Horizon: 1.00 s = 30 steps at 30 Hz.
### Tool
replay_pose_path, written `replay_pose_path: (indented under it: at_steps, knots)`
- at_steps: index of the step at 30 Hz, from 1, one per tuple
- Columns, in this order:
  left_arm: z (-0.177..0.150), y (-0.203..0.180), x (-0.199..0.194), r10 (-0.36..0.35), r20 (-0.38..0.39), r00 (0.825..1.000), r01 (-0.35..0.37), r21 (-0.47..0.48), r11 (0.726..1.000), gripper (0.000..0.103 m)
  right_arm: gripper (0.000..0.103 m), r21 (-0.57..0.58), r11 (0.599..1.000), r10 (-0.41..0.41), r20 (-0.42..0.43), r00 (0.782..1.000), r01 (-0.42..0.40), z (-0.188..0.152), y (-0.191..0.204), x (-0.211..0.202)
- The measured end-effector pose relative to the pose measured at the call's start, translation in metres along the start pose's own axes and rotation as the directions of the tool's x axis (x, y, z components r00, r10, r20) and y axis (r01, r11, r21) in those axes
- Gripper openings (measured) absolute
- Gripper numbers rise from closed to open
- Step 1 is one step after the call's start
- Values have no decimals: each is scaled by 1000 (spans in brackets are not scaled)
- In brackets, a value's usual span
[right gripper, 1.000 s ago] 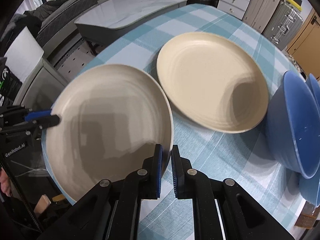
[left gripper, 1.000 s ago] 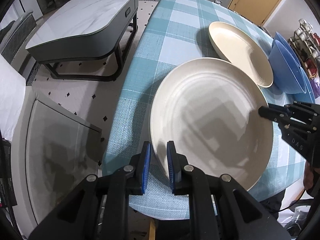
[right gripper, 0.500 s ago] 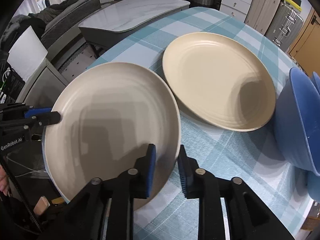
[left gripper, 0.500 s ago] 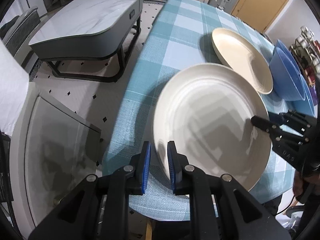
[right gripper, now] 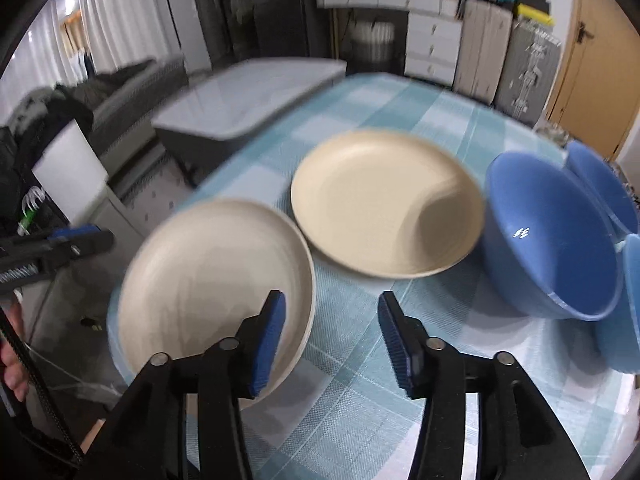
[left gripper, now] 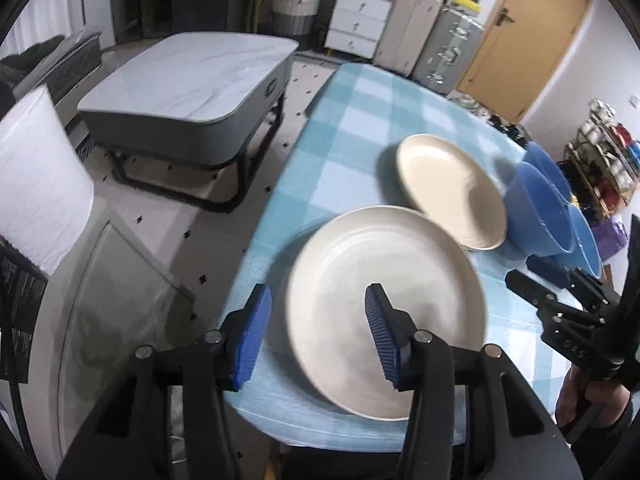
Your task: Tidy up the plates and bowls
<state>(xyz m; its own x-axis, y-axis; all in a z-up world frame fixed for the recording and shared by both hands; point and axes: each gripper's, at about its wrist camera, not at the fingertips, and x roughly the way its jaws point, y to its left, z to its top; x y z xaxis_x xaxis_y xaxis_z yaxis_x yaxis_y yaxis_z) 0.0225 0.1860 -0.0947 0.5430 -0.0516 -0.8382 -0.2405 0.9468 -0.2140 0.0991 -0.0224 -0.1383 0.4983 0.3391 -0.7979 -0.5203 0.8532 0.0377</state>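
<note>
A cream plate [left gripper: 384, 304] lies near the front edge of the checked table; it also shows in the right wrist view [right gripper: 208, 280]. A second cream plate [left gripper: 448, 192] lies behind it, also seen from the right wrist [right gripper: 384, 200]. Blue bowls [left gripper: 540, 212] stand to its right, large in the right wrist view [right gripper: 548, 236]. My left gripper [left gripper: 318, 332] is open, raised over the near plate's left rim. My right gripper [right gripper: 332, 336] is open, above the near plate's right rim, holding nothing.
The teal checked tablecloth [right gripper: 400, 360] hangs over the table's rounded front edge. A low grey coffee table [left gripper: 188, 76] stands on the floor to the left. A white box [left gripper: 36, 184] stands at the far left. Drawers and suitcases [left gripper: 404, 28] line the back wall.
Both grippers were shut on the near plate's opposite rims and holding it. Both have opened, let go and pulled back upward; the plate now lies on the table.
</note>
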Motion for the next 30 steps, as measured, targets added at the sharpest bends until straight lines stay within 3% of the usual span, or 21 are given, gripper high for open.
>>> replay_pose_path:
  at_steps: [2, 5, 6, 9, 10, 12, 16, 21, 30]
  knots:
    - [-1, -12, -6, -10, 35, 999, 9, 28, 1000, 50, 68, 22, 1000, -4, 58, 998, 3, -1, -2, -17]
    - [-3, -28, -17, -21, 89, 996, 16, 55, 998, 51, 73, 59, 998, -14, 152, 988, 5, -8, -4, -47]
    - [-4, -33, -20, -22, 108, 994, 15, 64, 998, 56, 75, 70, 998, -20, 169, 985, 8, -10, -4, -54]
    - [-7, -52, -29, 6, 182, 983, -21, 83, 996, 91, 84, 103, 994, -49, 243, 969, 25, -19, -6, -78]
    - [-10, -60, -34, 17, 230, 973, -41, 100, 994, 94, 88, 112, 993, -74, 261, 962, 46, -22, -5, -84]
    - [-13, -77, -41, 23, 290, 957, -69, 151, 986, 95, 90, 125, 989, -109, 299, 948, 74, -29, -5, -97]
    - [-14, -100, -45, 31, 317, 948, -100, 203, 974, 98, 95, 148, 983, -155, 357, 921, 108, -45, -9, -117]
    - [-20, -117, -49, -24, 339, 940, -54, 218, 974, 102, 100, 228, 966, -214, 422, 881, 125, -66, -27, -139]
    - [-35, -137, -47, -42, 380, 924, -57, 245, 968, 102, 101, 305, 934, -315, 449, 836, 188, -89, -46, -158]
